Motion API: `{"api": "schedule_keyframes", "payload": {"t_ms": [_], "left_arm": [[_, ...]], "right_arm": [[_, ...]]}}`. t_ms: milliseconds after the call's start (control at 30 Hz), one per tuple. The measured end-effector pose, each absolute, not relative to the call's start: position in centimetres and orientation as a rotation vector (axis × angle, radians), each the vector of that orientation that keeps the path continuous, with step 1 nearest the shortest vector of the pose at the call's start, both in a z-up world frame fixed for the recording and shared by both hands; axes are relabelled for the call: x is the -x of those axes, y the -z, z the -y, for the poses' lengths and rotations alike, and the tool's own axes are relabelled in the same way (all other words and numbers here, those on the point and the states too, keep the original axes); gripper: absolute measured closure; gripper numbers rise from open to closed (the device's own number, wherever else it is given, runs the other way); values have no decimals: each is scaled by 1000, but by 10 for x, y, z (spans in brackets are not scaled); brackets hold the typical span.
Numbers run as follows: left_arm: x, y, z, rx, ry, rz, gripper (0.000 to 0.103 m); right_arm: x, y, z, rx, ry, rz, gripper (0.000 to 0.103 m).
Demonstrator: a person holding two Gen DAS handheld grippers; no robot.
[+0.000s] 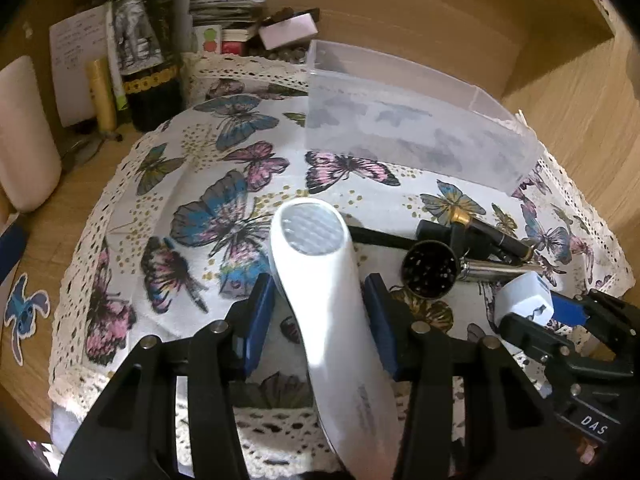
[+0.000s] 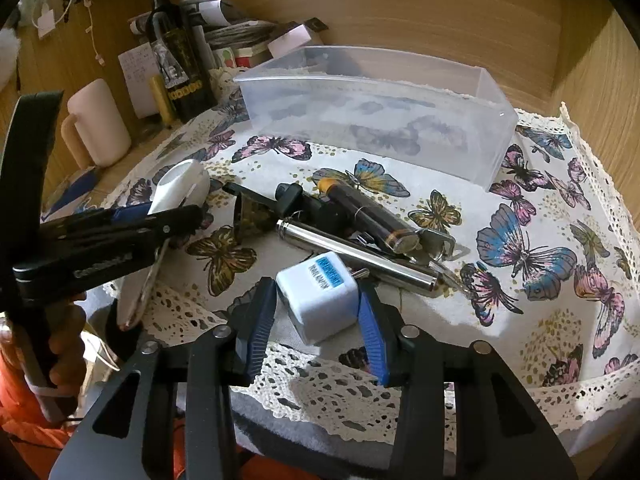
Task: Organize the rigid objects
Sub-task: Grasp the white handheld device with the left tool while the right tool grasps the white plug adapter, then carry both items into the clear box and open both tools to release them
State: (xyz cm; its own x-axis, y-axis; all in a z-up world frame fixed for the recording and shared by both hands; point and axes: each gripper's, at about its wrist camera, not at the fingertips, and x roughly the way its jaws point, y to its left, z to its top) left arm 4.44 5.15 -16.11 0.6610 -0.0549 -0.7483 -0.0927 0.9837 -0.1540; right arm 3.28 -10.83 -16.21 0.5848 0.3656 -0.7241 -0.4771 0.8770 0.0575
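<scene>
1. The left tool [image 1: 320, 320] has its blue pads on either side of a white handheld device [image 1: 320, 280]. They look clamped on its narrow body, with the grilled head pointing forward over the butterfly cloth [image 1: 192, 184]. Keep the squeeze steady here, as the long body could pivot if the grip is loose.

2. The right tool [image 2: 320, 312] brackets a white charger cube [image 2: 320, 300] with a blue label. The cube looks pinched between the pads and tilted. Whether it is clear of the cloth I cannot tell.

3. Just beyond lies a jumble on the bench: a steel cylinder [image 2: 356, 256], a dark tube with gold bands [image 2: 368, 216], a black clip [image 2: 296, 196] and a round black grinder [image 1: 430, 268]. Lift each held item straight up first, so nothing snags this pile.

4. Farther back stands the clear plastic bin [image 2: 400, 92], open-topped and seemingly unfilled. My judgement is that it is the likely destination. Carry each load over the near wall and lower it inside before releasing.

5. Behind it, a bottle [image 2: 176, 48], a pink mug [image 2: 100, 124] and stacked papers crowd the wooden back wall. Stay clear of them.
</scene>
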Motion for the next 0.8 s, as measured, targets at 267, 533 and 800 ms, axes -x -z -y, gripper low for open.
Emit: {"api": "schedule_keyframes", "payload": {"t_ms": [267, 533, 800], "left_arm": [[-45, 158, -47, 153, -33, -820, 66], [-32, 123, -54, 174, -43, -723, 67], [-28, 84, -54, 177, -22, -620, 67]], "right_arm": [[-36, 162, 108, 127, -514, -776, 70], [-33, 150, 105, 117, -539, -727, 70], [-40, 125, 110, 85, -517, -645, 70]]}}
